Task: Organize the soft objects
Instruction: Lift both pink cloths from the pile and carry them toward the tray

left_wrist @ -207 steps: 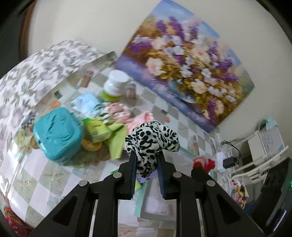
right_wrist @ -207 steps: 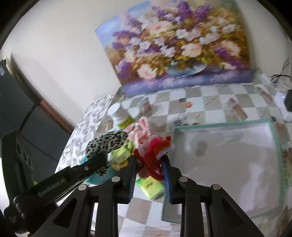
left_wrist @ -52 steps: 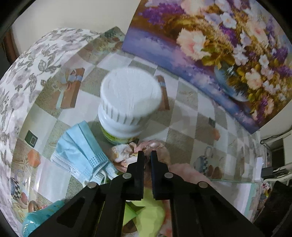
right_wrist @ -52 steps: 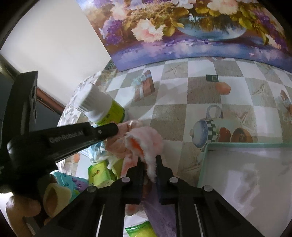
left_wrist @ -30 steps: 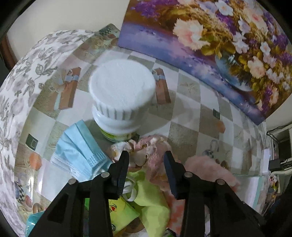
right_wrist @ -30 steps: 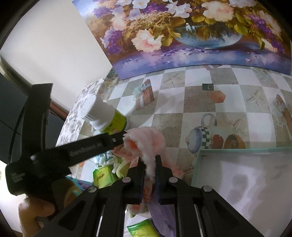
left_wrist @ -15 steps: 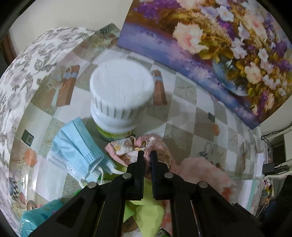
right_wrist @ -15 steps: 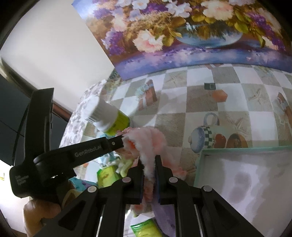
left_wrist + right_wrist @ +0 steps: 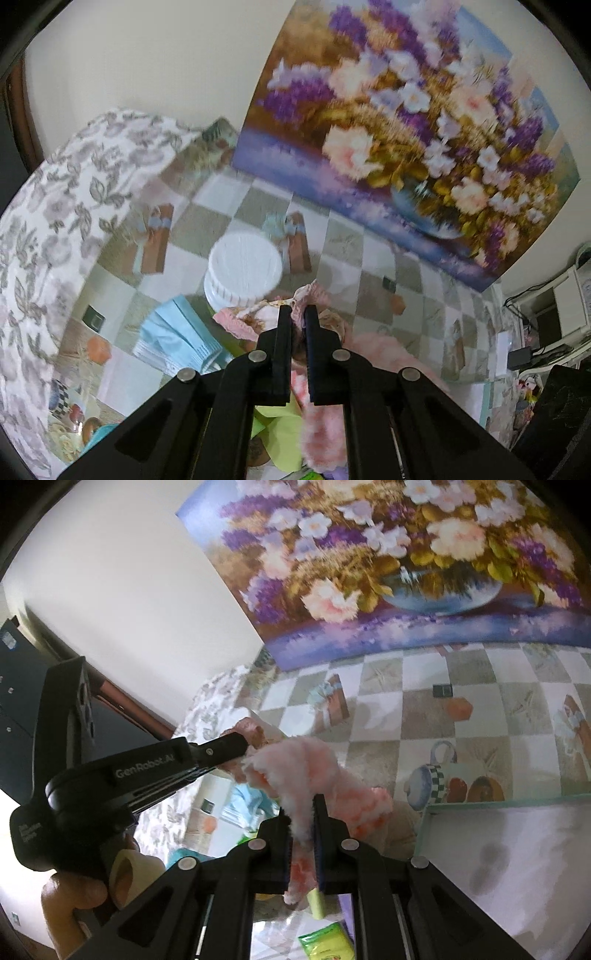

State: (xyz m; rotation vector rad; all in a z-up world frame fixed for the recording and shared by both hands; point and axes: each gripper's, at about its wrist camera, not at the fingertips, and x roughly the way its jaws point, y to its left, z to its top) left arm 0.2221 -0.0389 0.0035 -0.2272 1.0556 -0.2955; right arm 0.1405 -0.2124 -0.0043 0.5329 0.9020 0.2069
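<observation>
My left gripper [image 9: 297, 314] is shut on a pink floral scrunchie [image 9: 255, 319] and holds it just above the table, in front of a white-capped jar [image 9: 242, 271]. The left gripper also shows in the right wrist view [image 9: 242, 747], with the scrunchie [image 9: 251, 734] at its tips. My right gripper [image 9: 302, 806] is shut on a fluffy pink-and-orange cloth [image 9: 306, 771], lifted above the table beside the left gripper. The same cloth shows in the left wrist view [image 9: 380, 354]. A white tray with a teal rim [image 9: 498, 801] lies at the right.
A blue face mask [image 9: 177, 339] lies left of the jar. A yellow-green cloth [image 9: 280, 428] and green packets [image 9: 327, 941] lie below the grippers. A flower painting [image 9: 406, 129] leans on the wall behind. The checkered tablecloth [image 9: 424, 709] runs to the painting.
My left gripper opened a second ago, shut again on the scrunchie and has now lifted it and pulled back from the jar. My right gripper has risen with the fluffy cloth.
</observation>
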